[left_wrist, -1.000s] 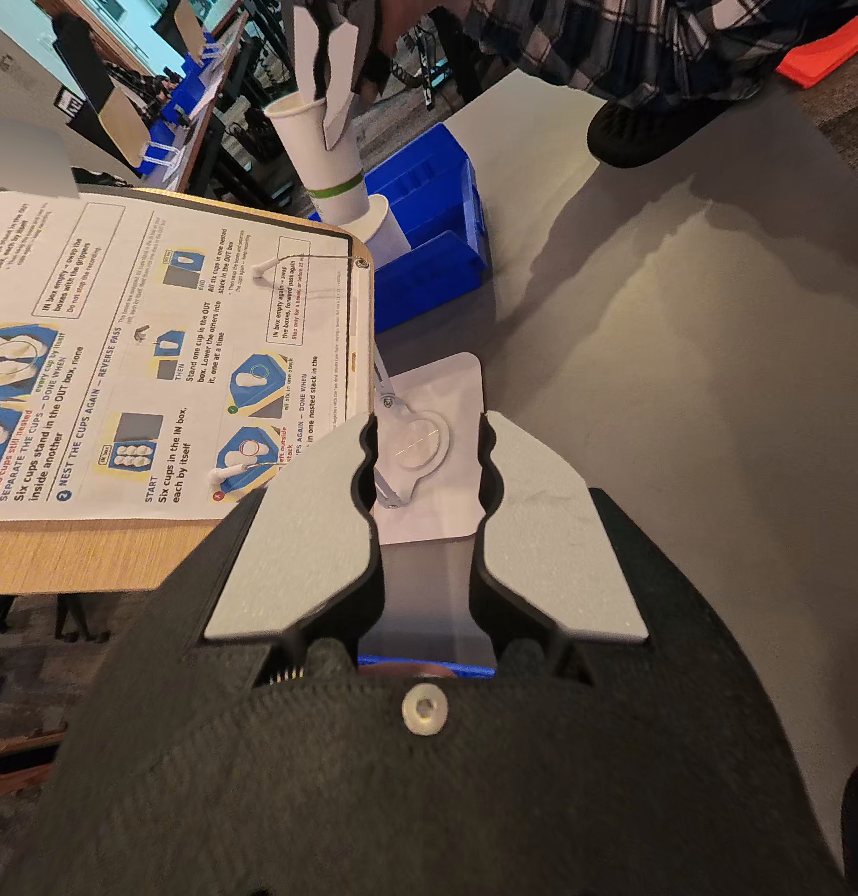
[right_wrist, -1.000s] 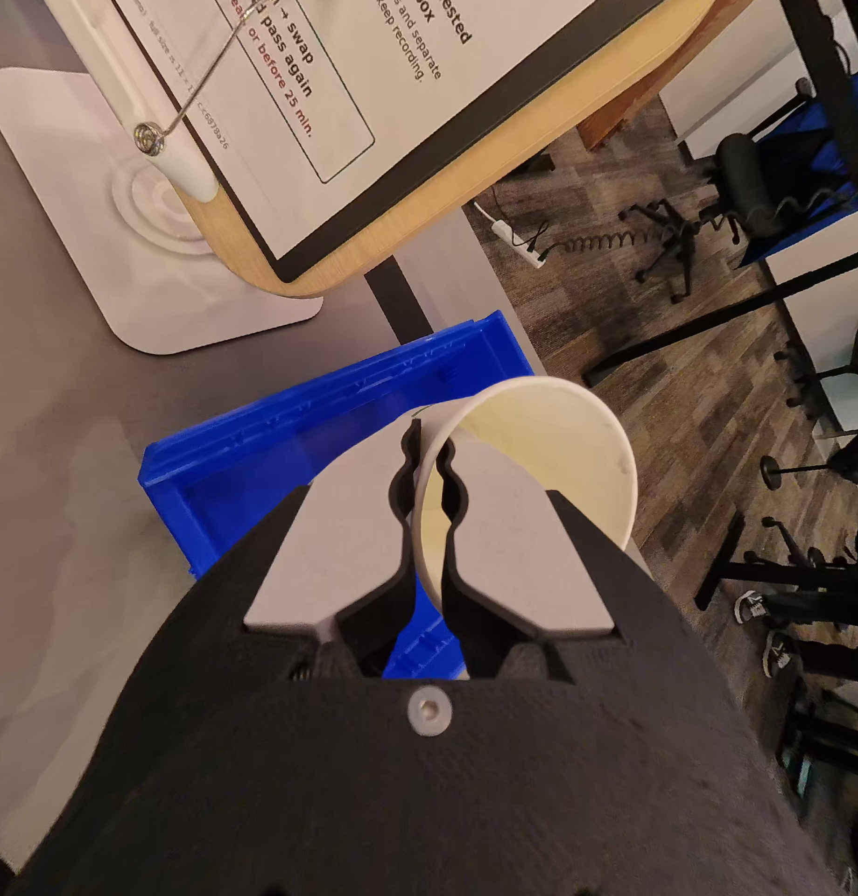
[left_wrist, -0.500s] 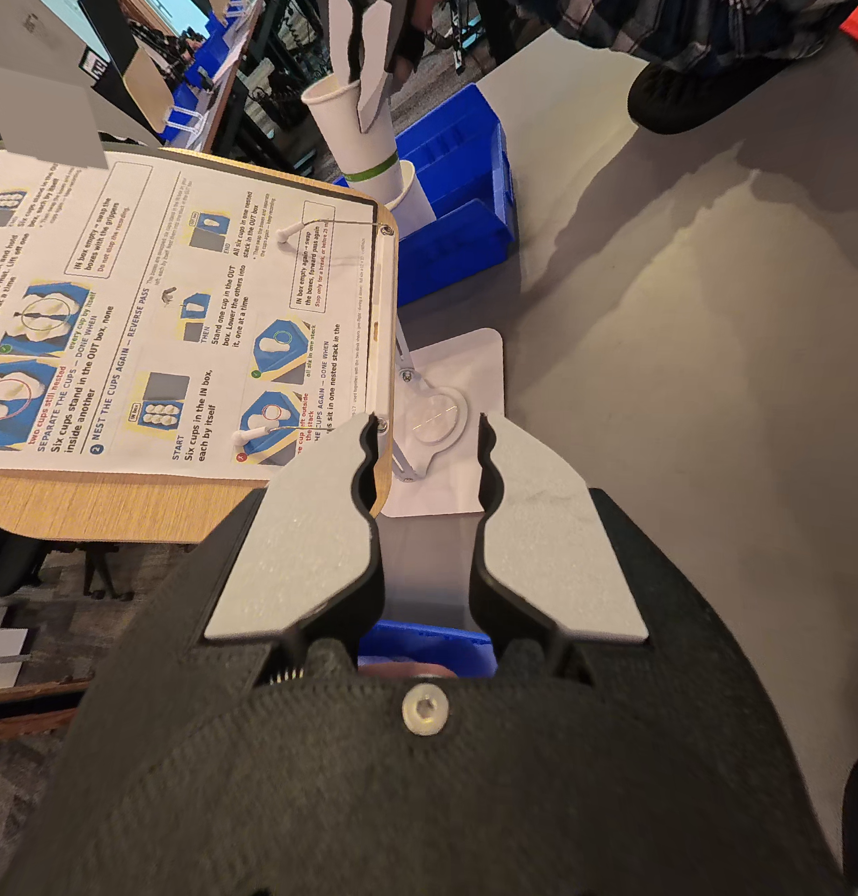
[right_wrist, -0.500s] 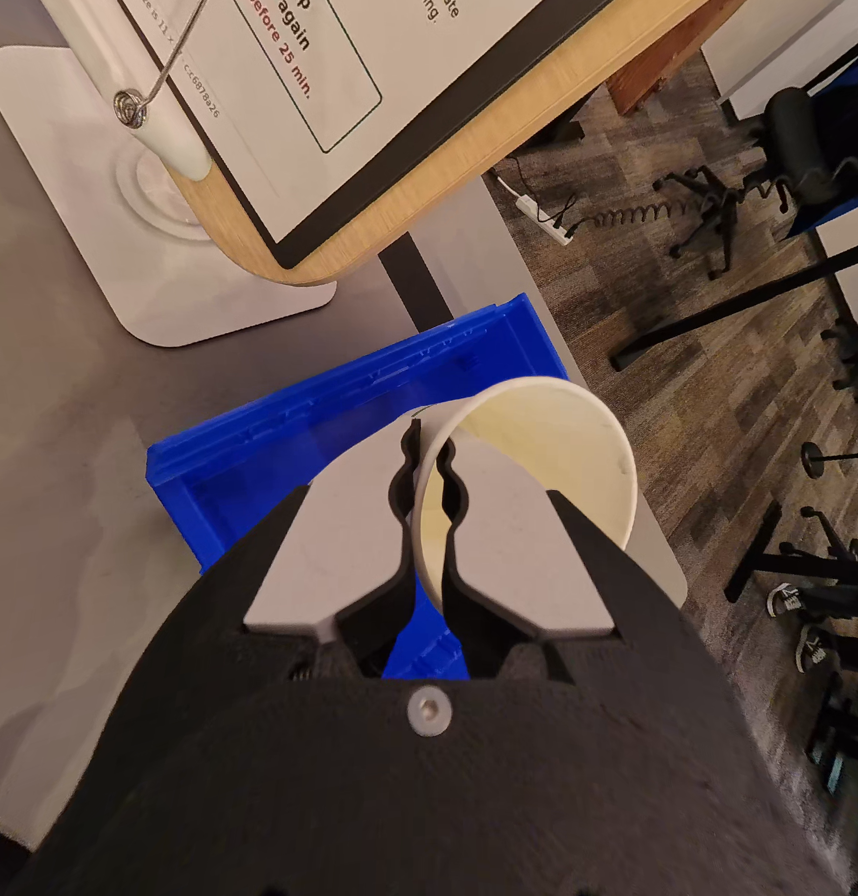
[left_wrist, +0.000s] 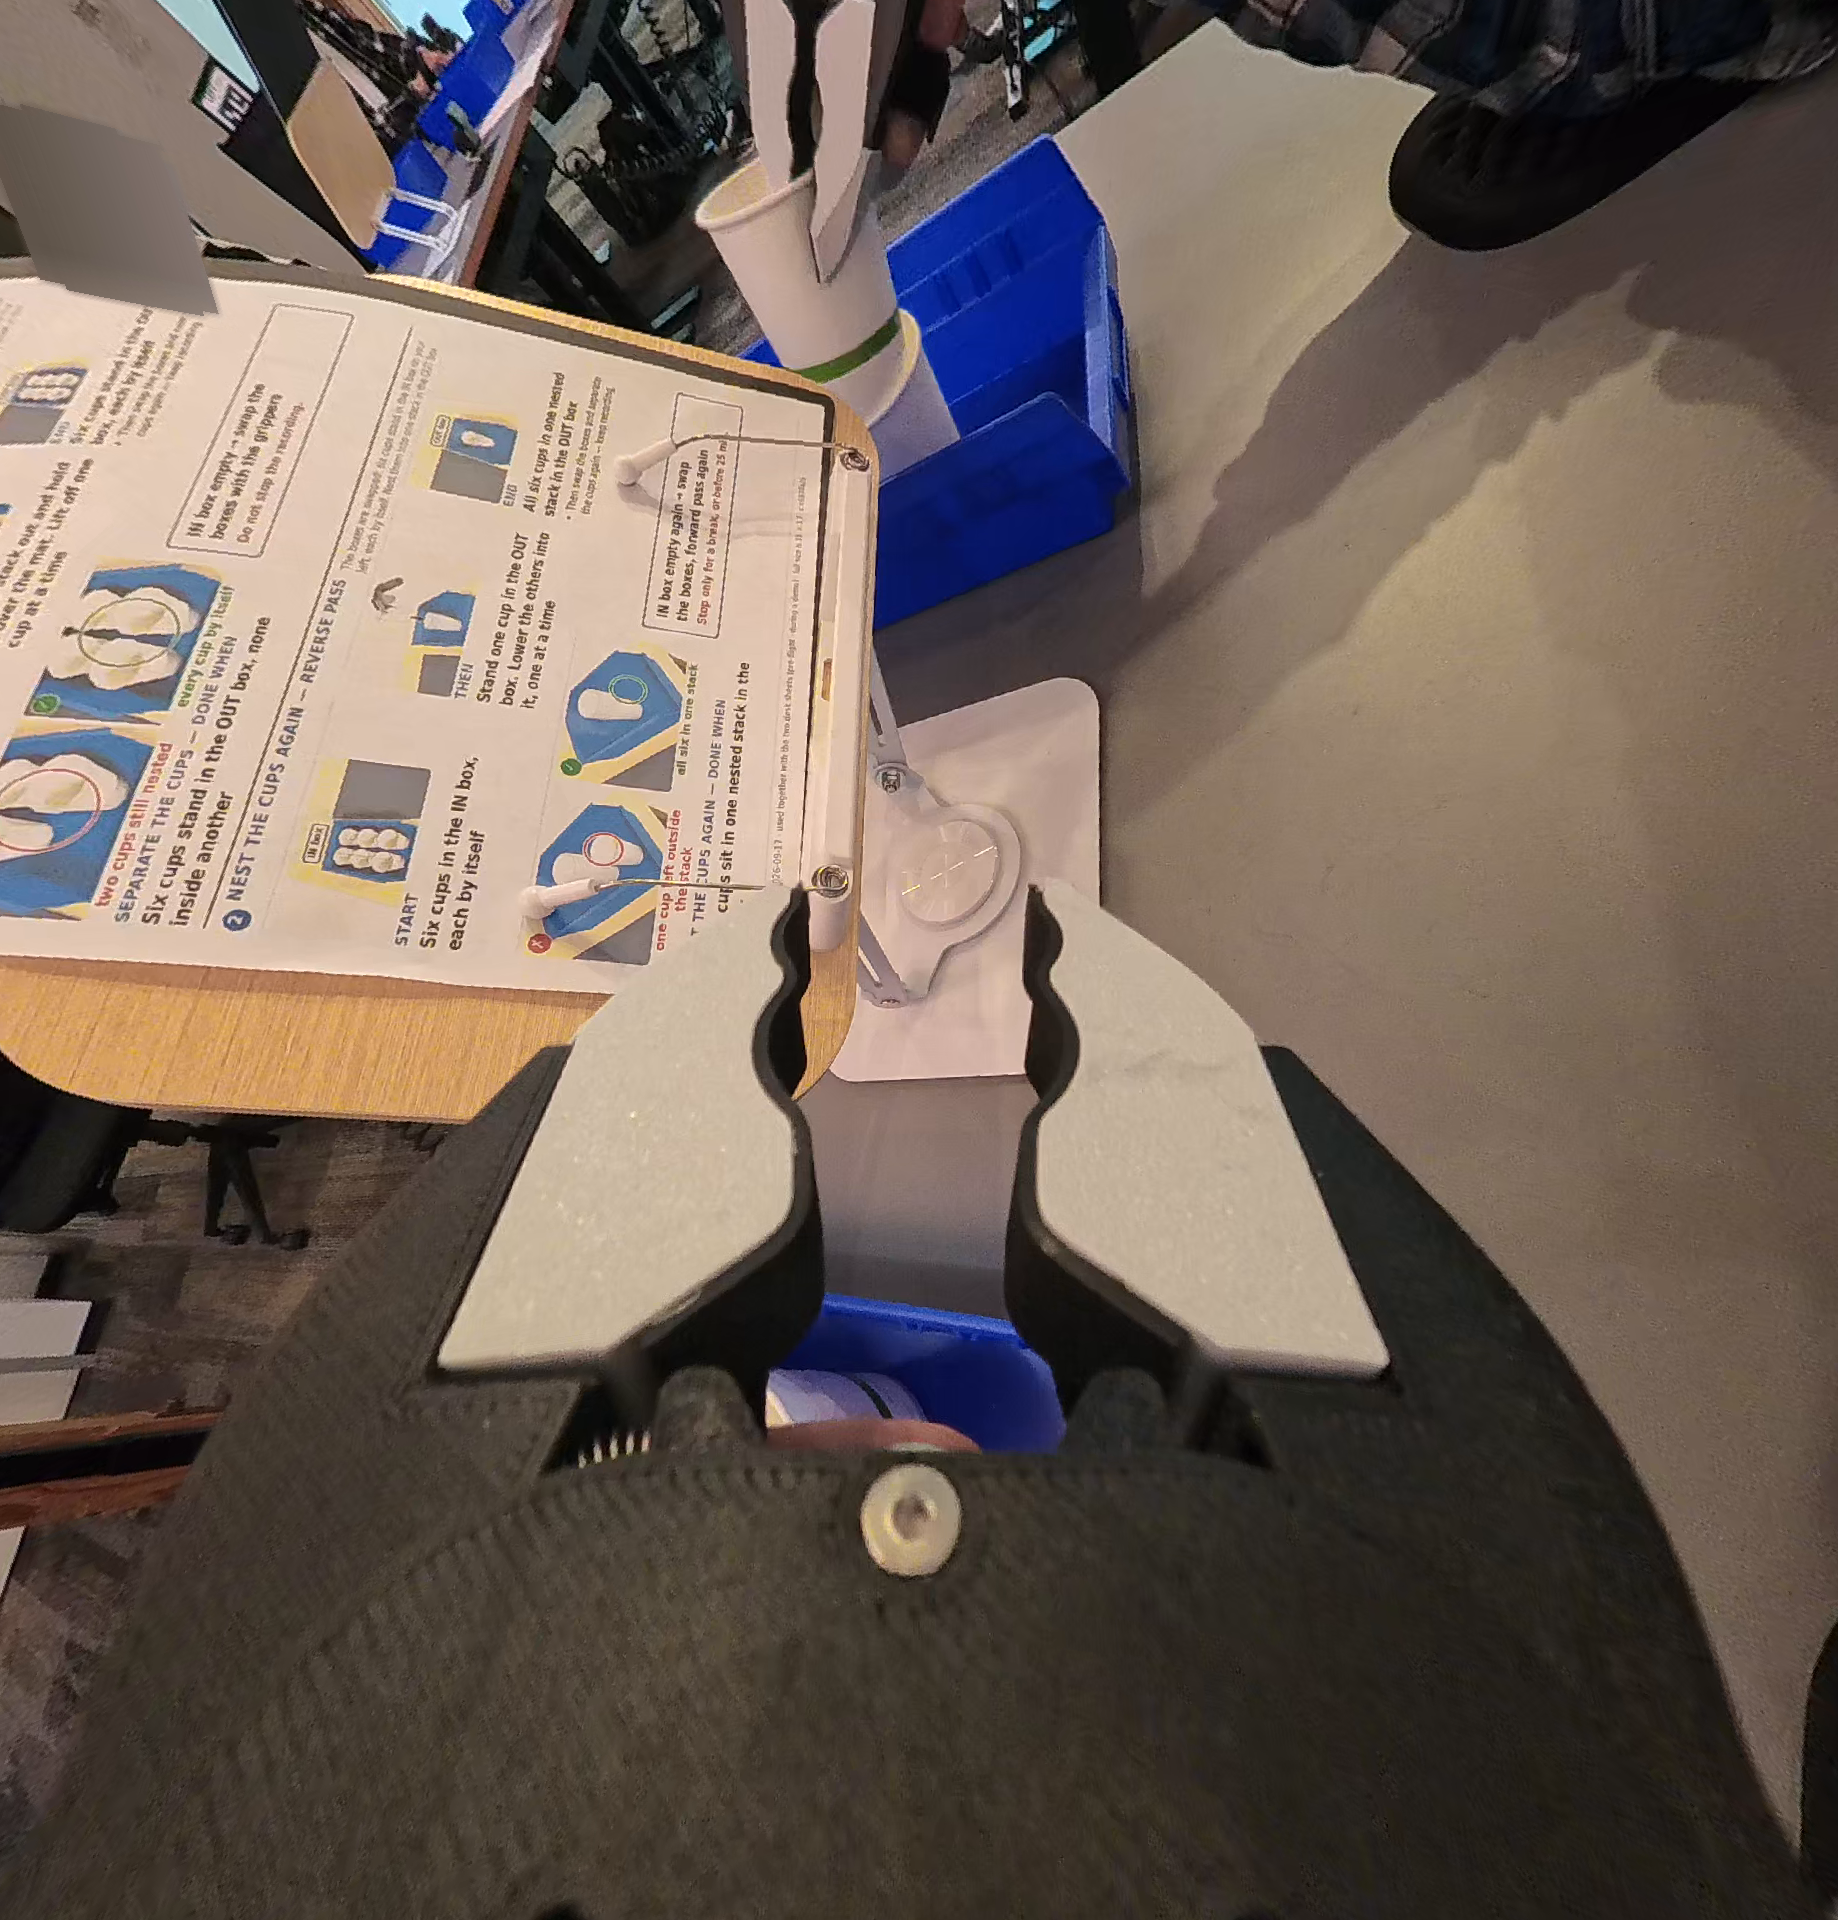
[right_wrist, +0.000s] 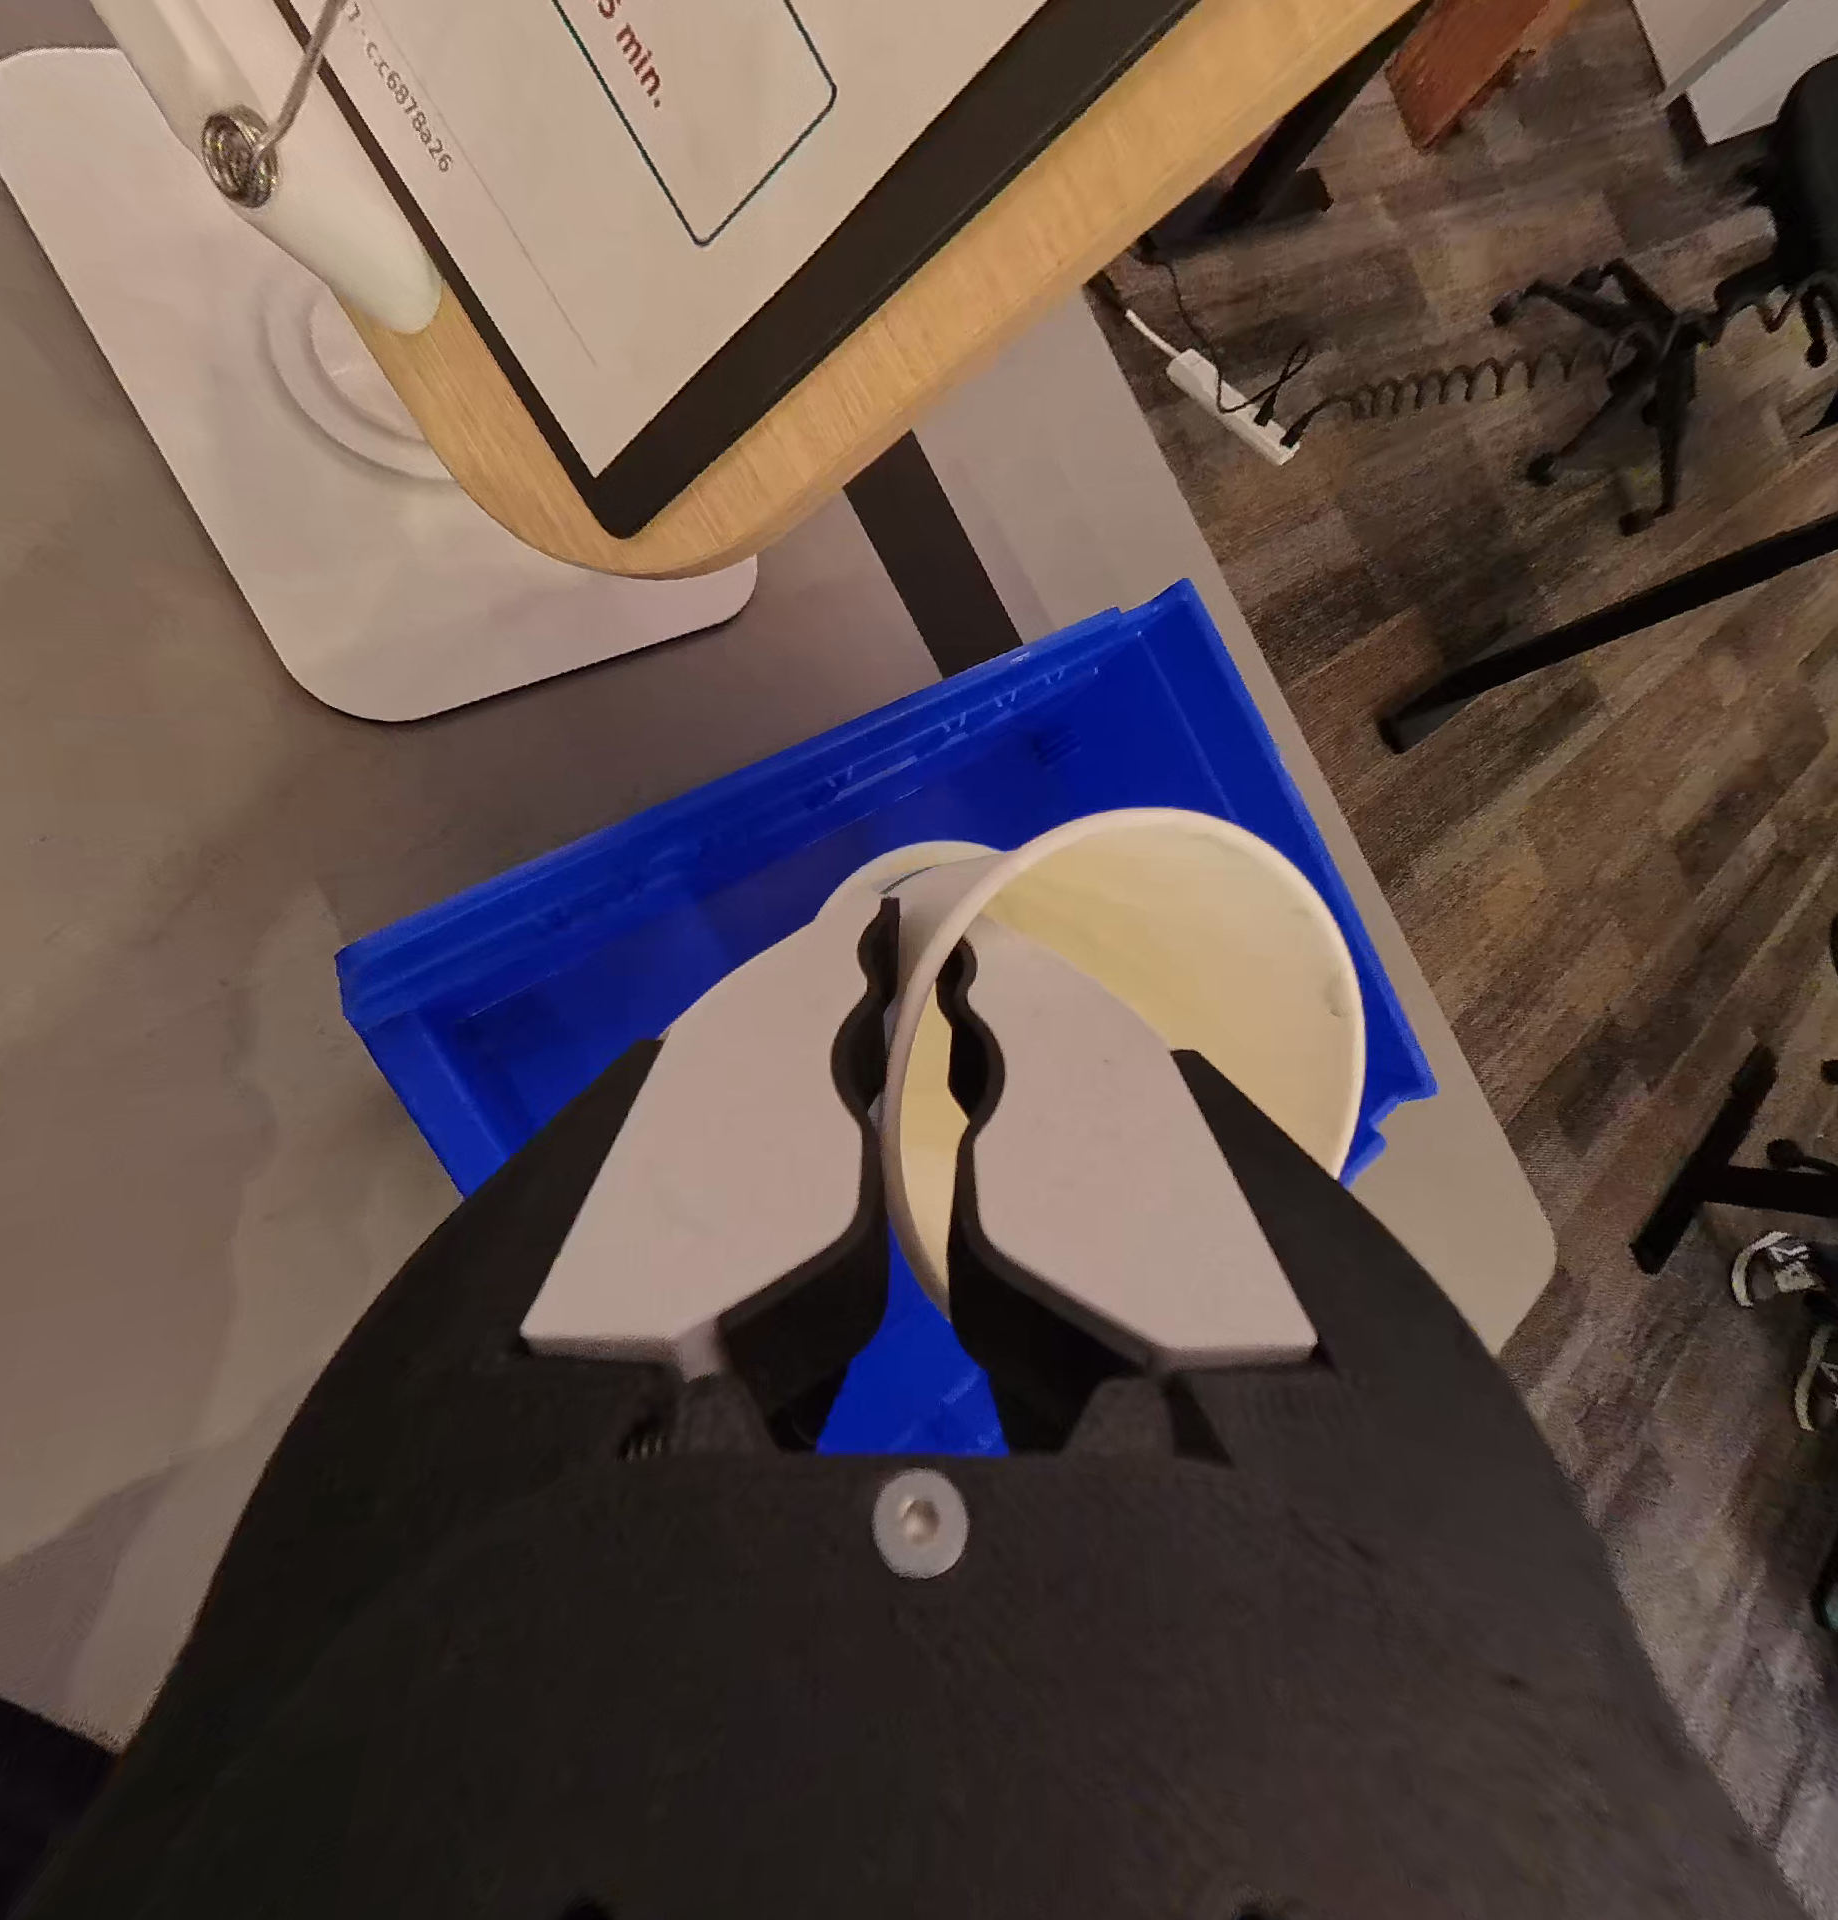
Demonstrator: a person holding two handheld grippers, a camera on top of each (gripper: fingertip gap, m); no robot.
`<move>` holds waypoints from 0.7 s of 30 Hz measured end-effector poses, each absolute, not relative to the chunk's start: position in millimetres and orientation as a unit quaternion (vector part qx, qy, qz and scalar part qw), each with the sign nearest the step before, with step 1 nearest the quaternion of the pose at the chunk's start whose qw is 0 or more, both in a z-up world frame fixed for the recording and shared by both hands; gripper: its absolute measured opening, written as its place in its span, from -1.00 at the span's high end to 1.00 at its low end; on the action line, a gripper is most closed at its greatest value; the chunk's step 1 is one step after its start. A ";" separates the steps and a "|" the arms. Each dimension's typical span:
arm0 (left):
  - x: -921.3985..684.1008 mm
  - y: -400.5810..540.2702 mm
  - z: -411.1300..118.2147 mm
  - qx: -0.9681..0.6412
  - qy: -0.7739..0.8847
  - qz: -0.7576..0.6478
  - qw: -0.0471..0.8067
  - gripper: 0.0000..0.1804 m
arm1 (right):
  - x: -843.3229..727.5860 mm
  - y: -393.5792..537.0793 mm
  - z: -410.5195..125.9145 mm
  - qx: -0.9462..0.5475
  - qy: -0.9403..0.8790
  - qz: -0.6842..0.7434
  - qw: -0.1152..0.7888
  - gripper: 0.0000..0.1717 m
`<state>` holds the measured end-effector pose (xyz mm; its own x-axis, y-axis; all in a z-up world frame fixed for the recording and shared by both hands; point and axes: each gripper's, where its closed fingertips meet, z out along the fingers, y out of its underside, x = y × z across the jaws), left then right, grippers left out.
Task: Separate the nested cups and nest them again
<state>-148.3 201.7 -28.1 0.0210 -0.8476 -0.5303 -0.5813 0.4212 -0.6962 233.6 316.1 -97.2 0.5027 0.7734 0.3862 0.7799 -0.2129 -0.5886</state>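
We are gripping a white paper cup (right_wrist: 1154,997) in our right gripper (right_wrist: 920,935) — its fingers are pinching the cup's wall at the rim, one inside and one outside. The cup is hanging over a blue bin (right_wrist: 686,894) on the grey table (right_wrist: 167,831), its base entering a second cup (left_wrist: 910,390) standing in that bin. Our left gripper (left_wrist: 910,914) is hovering with its jaws standing wide and gripping nothing — below it are showing the instruction board (left_wrist: 375,623) and its white stand (left_wrist: 1008,790).
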 end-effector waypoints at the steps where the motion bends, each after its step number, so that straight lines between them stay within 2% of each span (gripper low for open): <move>1: -148.4 202.0 -28.6 -0.521 0.687 -0.135 0.489 0.57 | 233.9 316.3 -99.6 -0.782 -0.497 -0.002 0.376 0.92; 8: -148.8 203.2 -32.0 -0.526 0.689 -0.130 0.482 0.57 | 237.6 317.7 -121.5 -0.806 -0.491 0.007 0.331 0.91; 14: -149.5 204.5 -34.2 -0.530 0.689 -0.128 0.478 0.57 | 232.7 323.4 -131.0 -0.805 -0.495 -0.002 0.327 0.87; 17: -151.5 206.9 -36.4 -0.536 0.688 -0.124 0.474 0.57 | 230.0 330.7 -129.1 -0.802 -0.486 -0.011 0.347 0.54; 21: -159.4 215.5 -39.8 -0.553 0.680 -0.105 0.471 0.56 | 232.8 336.4 -119.4 -0.797 -0.474 -0.022 0.373 0.44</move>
<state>-159.4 215.5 -39.8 0.0536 -0.8503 -0.5236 -0.6523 0.3672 -0.6631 232.8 336.4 -119.4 0.5490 0.7396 0.3894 0.7728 -0.2717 -0.5735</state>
